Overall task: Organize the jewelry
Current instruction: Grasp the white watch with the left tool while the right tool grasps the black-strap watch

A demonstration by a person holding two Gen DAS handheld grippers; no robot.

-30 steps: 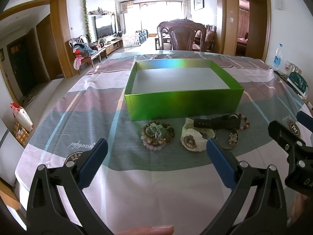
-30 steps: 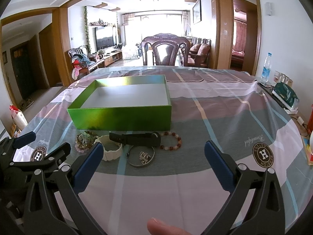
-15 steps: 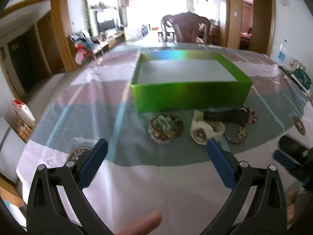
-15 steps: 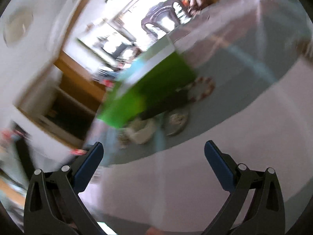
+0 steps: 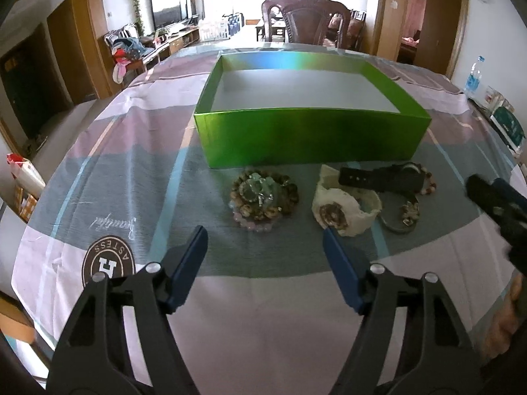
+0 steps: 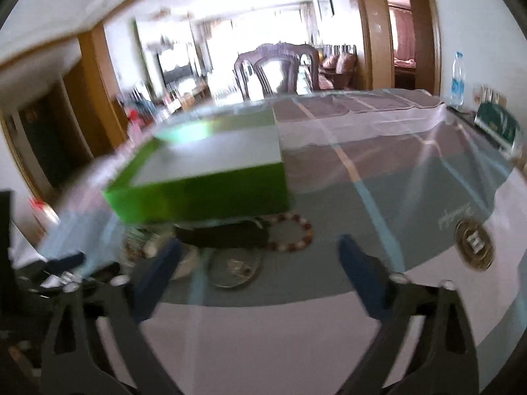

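Observation:
An empty green box [image 5: 309, 138] [image 6: 204, 194] stands on the table. Before it lie a pile of beaded bracelets [image 5: 263, 197], a white watch [image 5: 342, 210], a black watch [image 5: 382, 179] [image 6: 224, 235], a silver bangle [image 5: 400, 217] [image 6: 235, 270] and a red-bead bracelet [image 5: 429, 182] [image 6: 293, 233]. My left gripper [image 5: 265, 237] hovers just short of the bead pile, jaws closing, nothing between them. My right gripper [image 6: 258, 250] hangs near the bangle and black watch, jaws closing with nothing gripped; it also shows as the right gripper [image 5: 494, 200] at the left view's edge.
A striped cloth [image 5: 131, 171] covers the table. A water bottle [image 5: 474, 75] [image 6: 457, 79] and a green packet [image 5: 509, 128] [image 6: 497, 125] stand at the far right. Wooden chairs [image 5: 306, 23] stand behind the table. A hand [image 5: 513, 309] shows at right.
Both grippers have dropped closer to the jewelry and their jaws have narrowed. The right view has swung back from a strong tilt toward level, still blurred.

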